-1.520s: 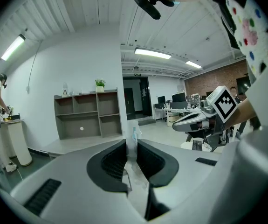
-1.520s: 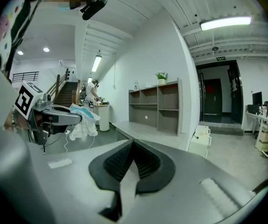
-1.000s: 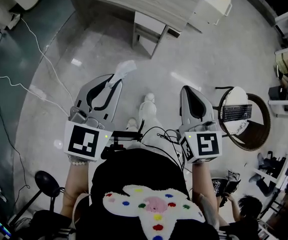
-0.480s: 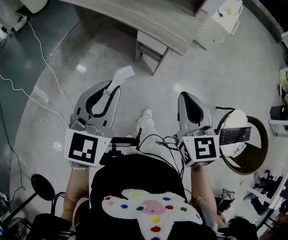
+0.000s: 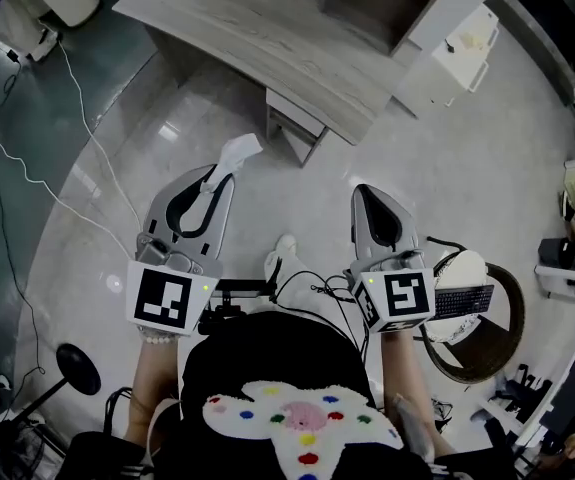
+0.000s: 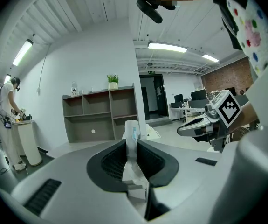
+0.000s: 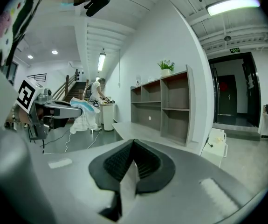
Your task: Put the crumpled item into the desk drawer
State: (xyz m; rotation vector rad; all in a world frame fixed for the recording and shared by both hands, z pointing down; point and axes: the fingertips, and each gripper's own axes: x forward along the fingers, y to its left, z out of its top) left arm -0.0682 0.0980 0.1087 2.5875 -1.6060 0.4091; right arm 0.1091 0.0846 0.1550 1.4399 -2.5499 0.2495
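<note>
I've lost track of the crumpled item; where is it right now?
Clamped in the left tool, the crumpled item sticks out past its tips at head view's left-centre, just short of the desk.

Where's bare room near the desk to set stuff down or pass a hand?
Desk top is bare up to the shelf unit. Floor before the drawer unit is open. Crowded: cable at left, keyboard on the round stand at right.
</note>
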